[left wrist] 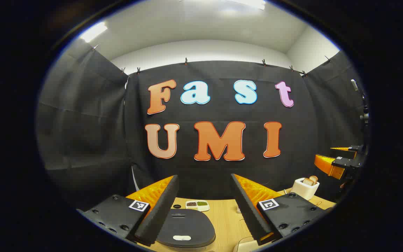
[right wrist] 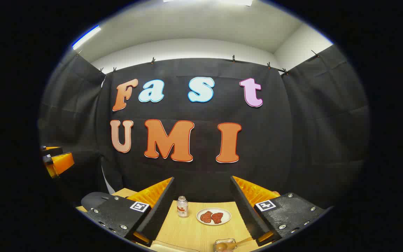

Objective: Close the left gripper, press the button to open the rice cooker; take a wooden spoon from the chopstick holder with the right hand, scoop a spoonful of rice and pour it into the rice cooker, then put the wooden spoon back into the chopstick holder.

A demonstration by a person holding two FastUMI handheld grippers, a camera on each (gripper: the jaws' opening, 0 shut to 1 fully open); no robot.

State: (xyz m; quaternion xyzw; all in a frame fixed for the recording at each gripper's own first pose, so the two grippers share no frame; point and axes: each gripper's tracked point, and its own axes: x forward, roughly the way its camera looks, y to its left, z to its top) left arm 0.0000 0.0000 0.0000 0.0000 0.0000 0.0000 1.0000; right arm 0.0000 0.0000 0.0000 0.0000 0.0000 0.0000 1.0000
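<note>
The rice cooker (left wrist: 187,227) sits low in the left gripper view, its dark lid down and a pale button at its near edge. My left gripper (left wrist: 205,176) hangs open above and just behind it, with nothing between its fingers. A white chopstick holder (left wrist: 304,189) with wooden handles (left wrist: 310,180) stands at the far right of the table. My right gripper (right wrist: 202,178) is open and empty over the wooden table (right wrist: 191,231). It also appears as the right gripper (left wrist: 338,161) beyond the holder, and the left gripper (right wrist: 56,161) appears at the left edge.
A small white divided dish (left wrist: 197,205) lies behind the cooker. In the right gripper view a small jar (right wrist: 182,206) and a plate (right wrist: 213,216) of reddish pieces stand ahead. A small clear dish (right wrist: 224,244) with a wooden utensil lies at the bottom edge.
</note>
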